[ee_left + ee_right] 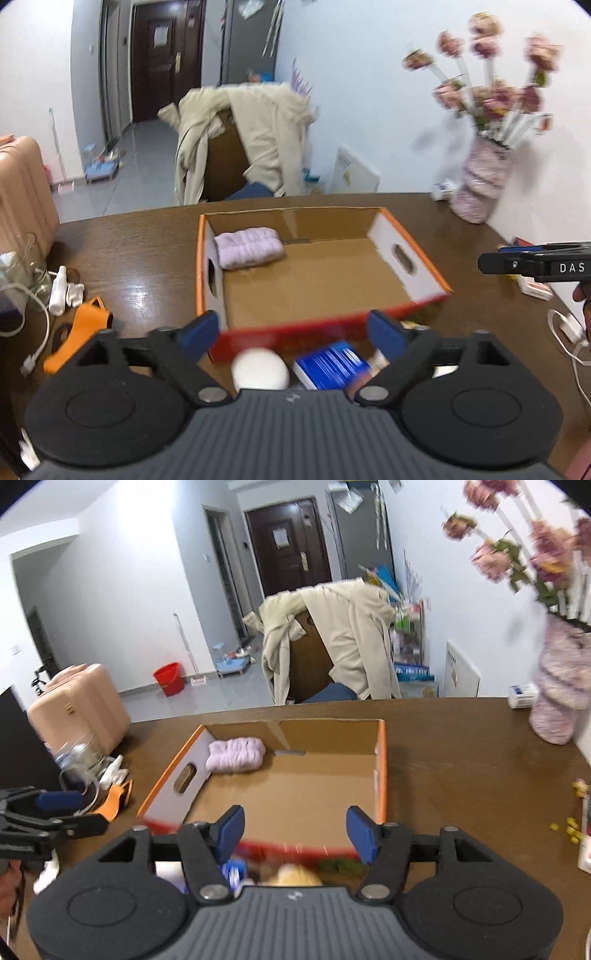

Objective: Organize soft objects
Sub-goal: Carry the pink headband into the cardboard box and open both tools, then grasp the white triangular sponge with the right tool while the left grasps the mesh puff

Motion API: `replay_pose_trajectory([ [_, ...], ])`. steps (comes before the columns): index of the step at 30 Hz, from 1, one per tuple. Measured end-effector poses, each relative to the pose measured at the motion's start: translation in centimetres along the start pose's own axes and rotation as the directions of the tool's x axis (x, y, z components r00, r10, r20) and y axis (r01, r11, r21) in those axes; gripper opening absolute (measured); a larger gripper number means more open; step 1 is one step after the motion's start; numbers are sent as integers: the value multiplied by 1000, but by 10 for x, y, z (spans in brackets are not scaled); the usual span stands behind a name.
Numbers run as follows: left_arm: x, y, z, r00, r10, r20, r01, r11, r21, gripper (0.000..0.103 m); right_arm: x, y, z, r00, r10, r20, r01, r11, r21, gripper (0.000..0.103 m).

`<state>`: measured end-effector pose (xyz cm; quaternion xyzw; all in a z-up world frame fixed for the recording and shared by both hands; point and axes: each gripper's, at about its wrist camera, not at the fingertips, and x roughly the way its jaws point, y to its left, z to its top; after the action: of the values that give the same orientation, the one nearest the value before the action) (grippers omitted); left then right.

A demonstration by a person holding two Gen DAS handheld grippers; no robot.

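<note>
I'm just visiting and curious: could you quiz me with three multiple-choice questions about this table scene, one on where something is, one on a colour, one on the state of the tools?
1. Where does the folded lilac cloth lie in the cardboard box?
A. far left corner
B. near right corner
C. outside it

2. What colour is the box's rim?
A. green
B. orange
C. black

3. How do the jaws of the left gripper and right gripper stand?
A. both shut on cloth
B. one shut
C. both open, holding nothing

Answers: 1 A, it sits against the far and left walls. 2 B, orange edges show. 3 C, only gaps between the blue pads.
</note>
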<state>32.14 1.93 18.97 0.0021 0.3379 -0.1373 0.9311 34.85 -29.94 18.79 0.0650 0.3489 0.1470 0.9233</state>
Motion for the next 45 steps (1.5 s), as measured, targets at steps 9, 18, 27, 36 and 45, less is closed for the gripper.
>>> replay_pose_trajectory([
  [9, -74, -41, -145, 990, 74, 118, -82, 995, 60, 102, -90, -4, -143, 995, 23, 99, -10, 992, -126, 75],
  [18, -112, -60, -250, 976, 138, 167, -152, 986, 75, 103, -111, 19, -269, 994, 0, 109, 8, 997, -76, 90],
  [27, -105, -47, -263, 981, 137, 134, -141, 990, 17, 103, -102, 37, -307, 995, 1, 104, 4, 999, -52, 90],
  [36, -77, -70, -243, 993, -2, 119, 4, 1000, -14, 102, -89, 30, -292, 987, -53, 155, 65, 995, -74, 88],
  [45, 1, -144, -202, 994, 0, 107, -4, 999, 39, 78, -54, -25, -238, 982, -105, 159, 124, 985, -116, 71],
])
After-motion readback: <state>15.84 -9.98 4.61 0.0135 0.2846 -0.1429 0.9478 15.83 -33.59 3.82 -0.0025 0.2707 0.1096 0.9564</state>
